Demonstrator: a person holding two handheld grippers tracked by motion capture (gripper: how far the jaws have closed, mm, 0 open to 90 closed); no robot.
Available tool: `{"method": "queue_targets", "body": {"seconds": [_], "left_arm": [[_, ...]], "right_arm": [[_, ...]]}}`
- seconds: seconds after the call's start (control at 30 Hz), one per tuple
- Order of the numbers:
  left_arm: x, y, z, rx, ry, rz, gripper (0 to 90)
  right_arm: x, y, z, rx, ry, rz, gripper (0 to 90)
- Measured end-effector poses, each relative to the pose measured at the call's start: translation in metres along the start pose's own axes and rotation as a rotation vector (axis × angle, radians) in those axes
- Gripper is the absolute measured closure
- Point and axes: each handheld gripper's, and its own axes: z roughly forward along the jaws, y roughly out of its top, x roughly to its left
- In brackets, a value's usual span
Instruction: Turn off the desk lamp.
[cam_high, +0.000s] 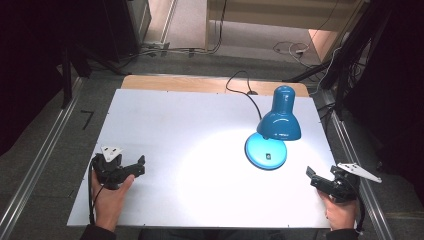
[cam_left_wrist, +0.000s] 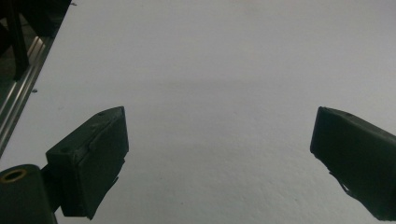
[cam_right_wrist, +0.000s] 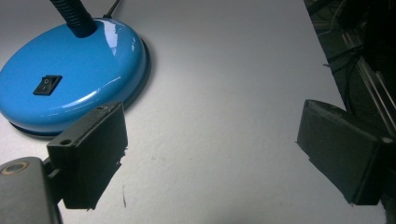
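A blue desk lamp (cam_high: 280, 117) stands on the right half of the white table (cam_high: 175, 130), lit, throwing a bright pool on the board. Its round base (cam_high: 266, 151) (cam_right_wrist: 70, 70) carries a black rocker switch (cam_right_wrist: 47, 84), and a black flexible neck (cam_right_wrist: 74, 16) rises from it. My right gripper (cam_high: 311, 177) (cam_right_wrist: 212, 149) rests near the table's front right corner, open and empty, with the base just left of its left jaw. At the front left my left gripper (cam_high: 141, 165) (cam_left_wrist: 219, 154) is open over bare table, holding nothing.
The lamp's black cord (cam_high: 240, 87) runs off the far edge of the table. Metal rails (cam_high: 35, 165) line the left side and another rail (cam_high: 350, 150) the right. Dark stands and cables (cam_high: 345, 65) crowd the floor beyond the table's right edge.
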Motion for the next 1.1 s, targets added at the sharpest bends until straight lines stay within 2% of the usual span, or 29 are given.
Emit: {"method": "queue_targets", "body": {"seconds": [0.13, 0.23, 0.53, 1.1], "left_arm": [[0.004, -0.002, 0.0, 0.028, 0.012, -0.025, 4.9], [0.006, -0.002, -0.002, 0.009, 0.012, -0.042, 4.9], [0.005, -0.002, -0.003, -0.005, 0.011, -0.03, 4.9], [0.005, -0.002, -0.004, -0.019, 0.014, -0.04, 4.9]], "right_arm": [[0.003, 0.0, 0.001, 0.003, 0.008, -0.007, 7.1], [0.007, 0.001, 0.003, 0.006, 0.014, -0.02, 7.1], [0.013, 0.004, 0.004, 0.0, 0.028, -0.031, 7.1], [0.025, 0.008, 0.01, -0.001, 0.045, -0.047, 7.1]]}}
